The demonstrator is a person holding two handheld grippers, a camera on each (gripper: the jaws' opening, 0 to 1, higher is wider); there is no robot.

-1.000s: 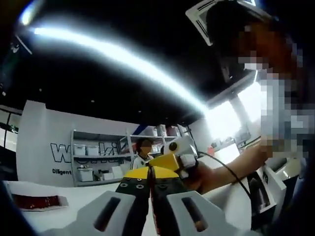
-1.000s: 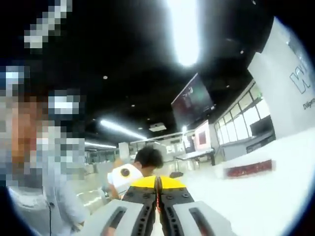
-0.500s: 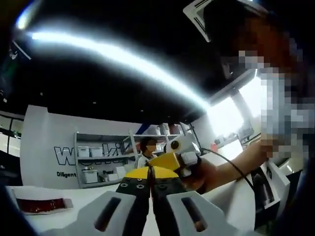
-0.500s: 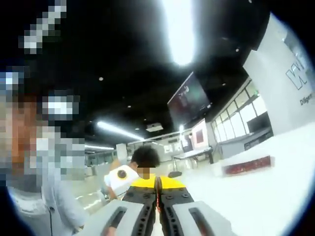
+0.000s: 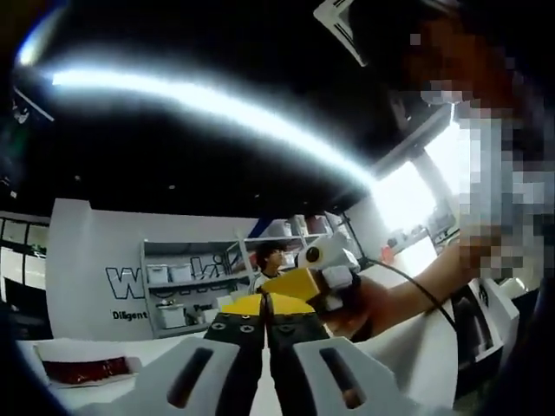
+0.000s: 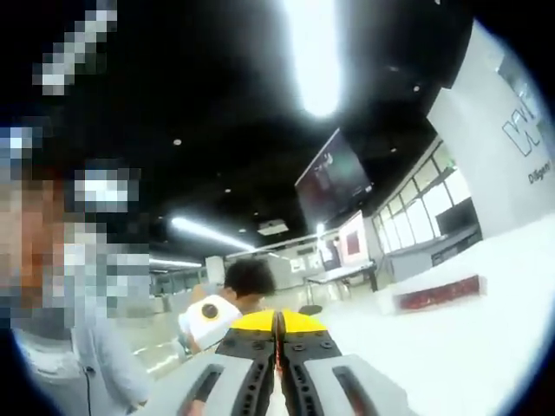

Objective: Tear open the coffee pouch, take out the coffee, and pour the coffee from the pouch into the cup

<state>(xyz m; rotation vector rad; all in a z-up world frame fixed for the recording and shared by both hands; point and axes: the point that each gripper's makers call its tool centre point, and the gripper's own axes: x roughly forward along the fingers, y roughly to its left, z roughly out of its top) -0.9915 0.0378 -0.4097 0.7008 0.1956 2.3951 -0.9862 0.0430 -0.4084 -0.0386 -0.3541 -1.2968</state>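
Note:
My left gripper (image 5: 264, 304) points up and forward with its yellow-tipped jaws pressed shut. A thin red-orange line shows in the seam, and I cannot tell what it is. My right gripper (image 5: 293, 284) comes in from the right, held by a hand (image 5: 371, 303), and its tip meets the left one's tip. In the right gripper view its own jaws (image 6: 277, 319) are also shut, with the same orange sliver in the seam. A flat red pouch (image 5: 82, 371) lies on the white table (image 5: 408, 347) to the left; it is also visible as the red pouch (image 6: 438, 293) at the right.
A white wall with lettering and shelves of boxes (image 5: 186, 290) stands behind the table. A person (image 5: 270, 260) stands far back. The person holding the grippers is close at the right, and the white table (image 6: 486, 355) stretches right.
Both views have tilted slightly, so the background has shifted. The two grippers stay shut and tip to tip.

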